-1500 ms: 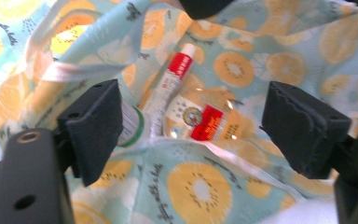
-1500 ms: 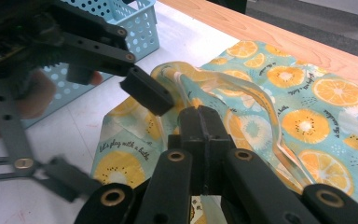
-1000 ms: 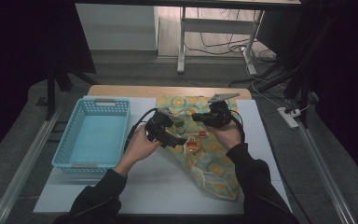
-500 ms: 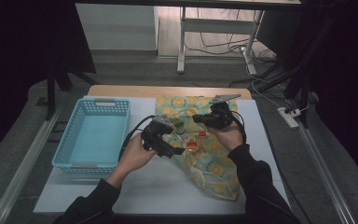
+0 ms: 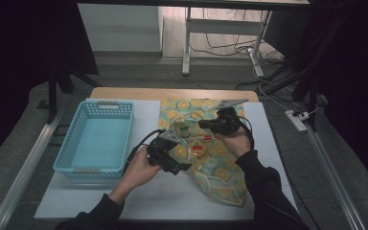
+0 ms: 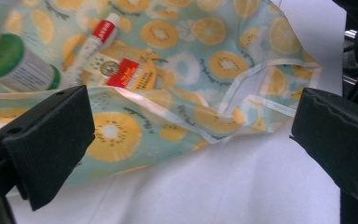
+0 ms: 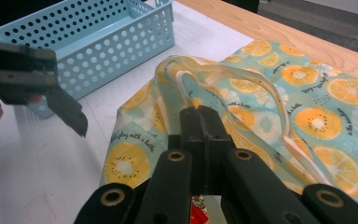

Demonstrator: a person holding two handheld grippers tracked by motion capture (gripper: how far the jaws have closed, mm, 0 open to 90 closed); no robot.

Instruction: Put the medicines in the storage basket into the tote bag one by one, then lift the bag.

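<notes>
Just beside bag [image 5: 210,158] edge: left gripper [image 5: 176,168]

Citrus-print bag [image 5: 206,148] — flat on table, mouth open, small items inside.

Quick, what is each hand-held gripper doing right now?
Left hand-held gripper: open, holding nothing.
Right hand-held gripper: shut on the fruit-print bag.

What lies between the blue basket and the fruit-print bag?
In the high view, bare white table top separates the blue basket from the fruit-print bag; nearer the person, the left gripper crosses it.
</notes>
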